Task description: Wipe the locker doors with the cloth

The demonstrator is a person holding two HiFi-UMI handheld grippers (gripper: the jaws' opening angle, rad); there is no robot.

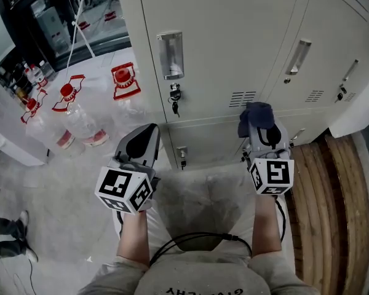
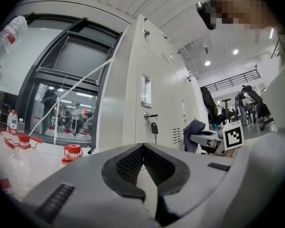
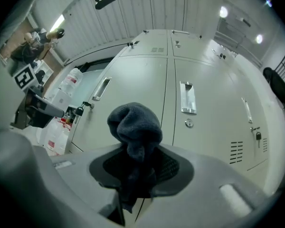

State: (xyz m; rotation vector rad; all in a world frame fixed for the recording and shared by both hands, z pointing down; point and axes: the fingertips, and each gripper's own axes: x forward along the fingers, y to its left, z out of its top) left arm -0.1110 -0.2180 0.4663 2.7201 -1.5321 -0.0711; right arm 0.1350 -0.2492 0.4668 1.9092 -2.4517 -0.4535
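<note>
Facing the pale locker doors (image 1: 234,42), I grip the bunched dark cloth (image 1: 256,115) in my right gripper (image 1: 262,133), its jaws pinched tight on the fabric, which sticks out toward 12 o'clock, close to the doors. My left gripper (image 1: 144,141), at 9 o'clock from the right one, has its jaws pressed together on nothing. Red-capped water bottles (image 1: 80,118) stand at 10 o'clock.

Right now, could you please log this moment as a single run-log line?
left gripper: shut, empty | right gripper: shut on dark blue fleece cloth | cloth facing pale grey metal locker doors
</note>
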